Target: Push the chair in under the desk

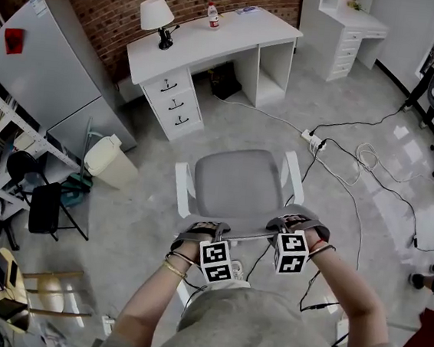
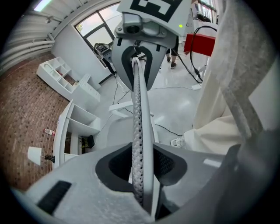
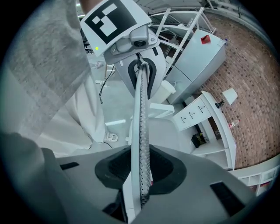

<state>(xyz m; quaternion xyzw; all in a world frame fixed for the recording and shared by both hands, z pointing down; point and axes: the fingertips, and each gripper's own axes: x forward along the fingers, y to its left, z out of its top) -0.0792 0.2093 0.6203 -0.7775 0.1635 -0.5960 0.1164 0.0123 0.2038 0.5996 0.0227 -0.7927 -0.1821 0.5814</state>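
The chair (image 1: 239,183), white-framed with a grey seat, stands on the bare floor well apart from the white table (image 1: 214,49), which sits against the far brick wall. The seat faces the far side, so the backrest (image 1: 251,233) is the nearest part to the person and the natural place to push from. The left claw (image 1: 202,229) and the right claw (image 1: 296,225) both point steeply down onto its top edge, one near each end. That spread probably serves to steer the chair as well as drive it, since a single central hold would let it swivel. Each gripper view shows the thin perforated edge of the backrest running straight between that claw's jaws. Dark gaps show between the edge and the pads on both sides, so both claws straddle the backrest in a released state, neither yet clenched on it. The knee space (image 1: 227,77) lies between the drawer unit (image 1: 175,99) on the left and an open shelf section on the right, a little to the left of the chair's present line. A dark object lies at the back of that space. By my judgement the push has not begun. The claws must first close, then the chair must go far and slightly left. The armrests could catch the drawer unit, and loose cables (image 1: 342,155) trail on the floor to the right.
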